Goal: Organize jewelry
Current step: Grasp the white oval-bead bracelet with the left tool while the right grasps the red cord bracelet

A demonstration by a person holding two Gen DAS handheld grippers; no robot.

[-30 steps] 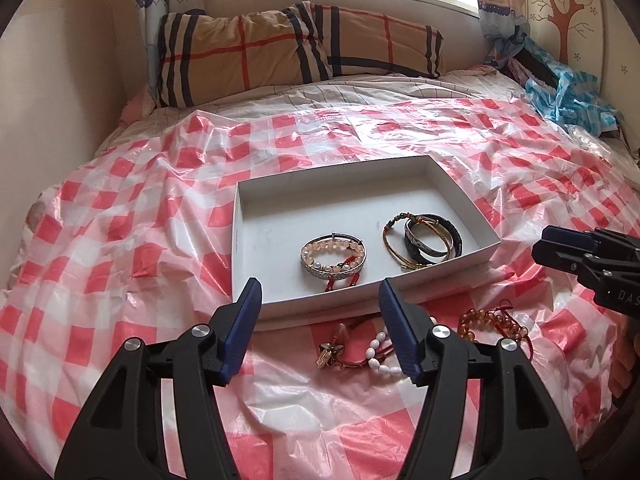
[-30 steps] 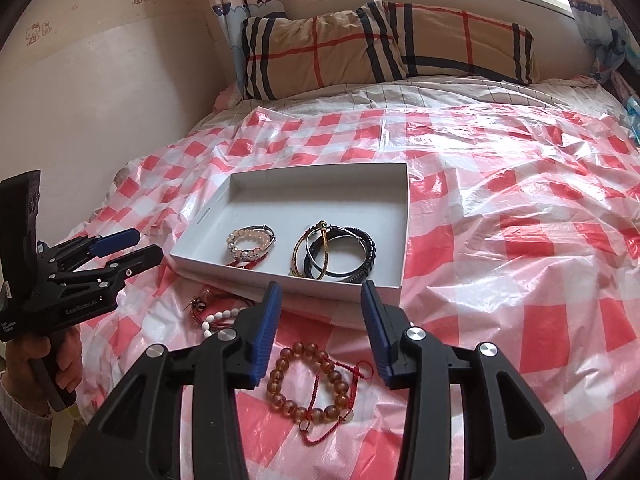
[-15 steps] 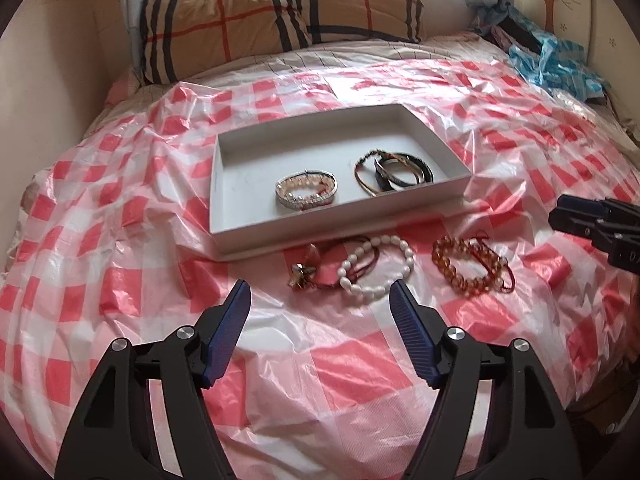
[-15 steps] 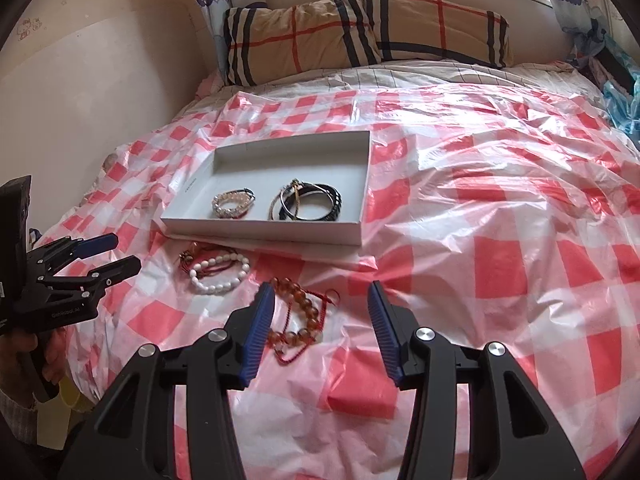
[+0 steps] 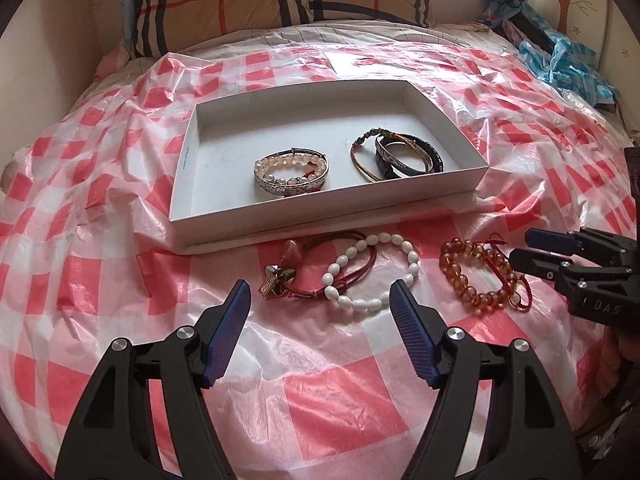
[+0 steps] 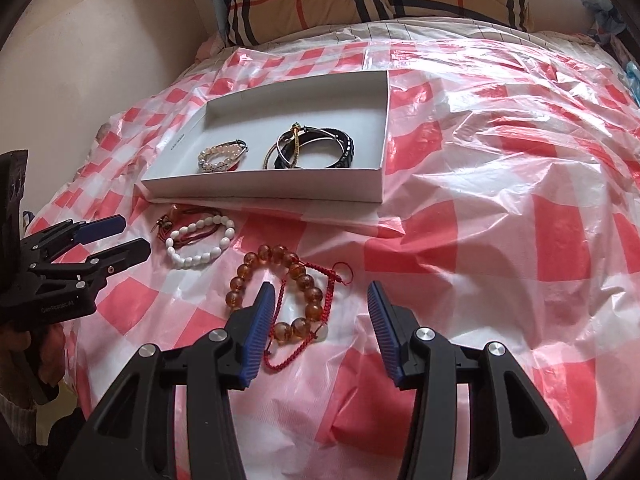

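Checked sheet (image 5: pixel 340 400) leaves wide bare room right of white box (image 5: pixel 478 178), white-bead bracelet (image 5: pixel 370 270) and amber bracelet (image 6: pixel 276 292) just outside its near edge; both left gripper (image 5: pixel 320 308) and right gripper (image 6: pixel 322 308) released, empty, lower and probably closer than before.

Soft daylight falls on the bed (image 5: pixel 100 208) from its far edge. The plastic sheet (image 6: pixel 500 184) shines with white glare. The white box (image 5: pixel 192 200) has a small, soft shadow at its near edge. Both pictures are sharp in the middle, but they bend and go dark at the corners.
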